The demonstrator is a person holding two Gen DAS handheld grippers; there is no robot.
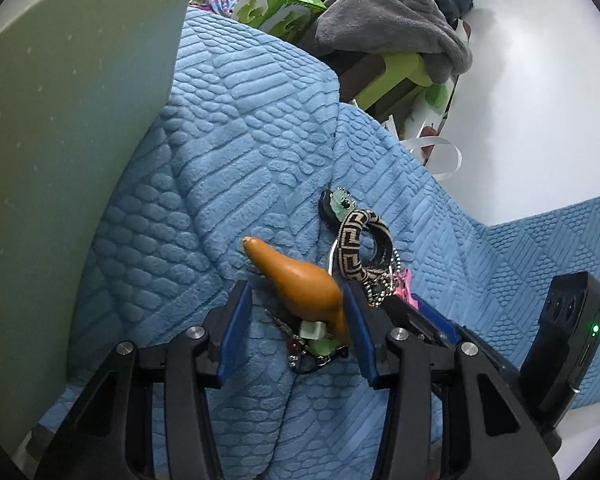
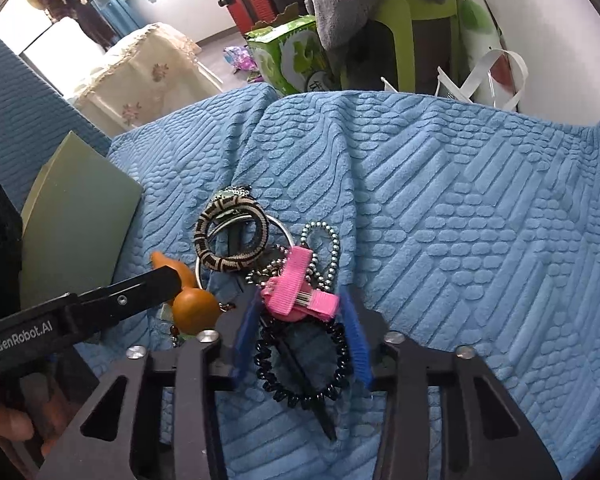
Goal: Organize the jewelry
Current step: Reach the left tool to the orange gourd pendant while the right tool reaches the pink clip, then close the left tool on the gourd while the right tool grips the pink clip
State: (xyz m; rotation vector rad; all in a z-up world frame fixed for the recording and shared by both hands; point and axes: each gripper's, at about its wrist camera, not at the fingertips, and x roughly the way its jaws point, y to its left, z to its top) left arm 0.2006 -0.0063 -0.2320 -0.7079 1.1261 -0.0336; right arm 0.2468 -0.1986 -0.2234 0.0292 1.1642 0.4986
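While my left gripper (image 1: 296,300) hangs low over the blue quilted blanket (image 1: 236,152), its blue-padded fingers (image 1: 236,320) stand spread apart, one on each side of the orange gourd charm (image 1: 300,280). The right-hand pad sits right against the gourd's fat end, the left-hand pad is clear of it, so nothing is clamped. Under the gourd's base lies a small tangle of pale green stones and dark beads (image 1: 316,342). Just beyond, the black-and-tan woven bracelet (image 1: 364,248) curls upright on the blanket, with a ball chain (image 1: 384,284) trailing below it and a dark ring with a green piece (image 1: 334,204) at its far side. A green board (image 1: 72,120) fills the left of this view, and my other gripper's body (image 1: 572,332) shows at the right edge with a green light on.

Over to the right wrist view: my right gripper (image 2: 300,320) is wide too, fingers (image 2: 246,328) either side of the pink hair clip (image 2: 300,294) and the black coil hair tie (image 2: 300,360) that lies just beneath it. Whether the pads touch the clip I cannot tell; they grip nothing firmly. Ahead sits the woven bracelet (image 2: 230,232) over a silver ring (image 2: 278,228), the ball chain (image 2: 324,252) looping beside them. To the left, the gourd (image 2: 192,304) rests beside the left gripper's black finger (image 2: 132,298). The blanket (image 2: 460,200) spreads under everything, the green board (image 2: 76,232) leaning at far left.
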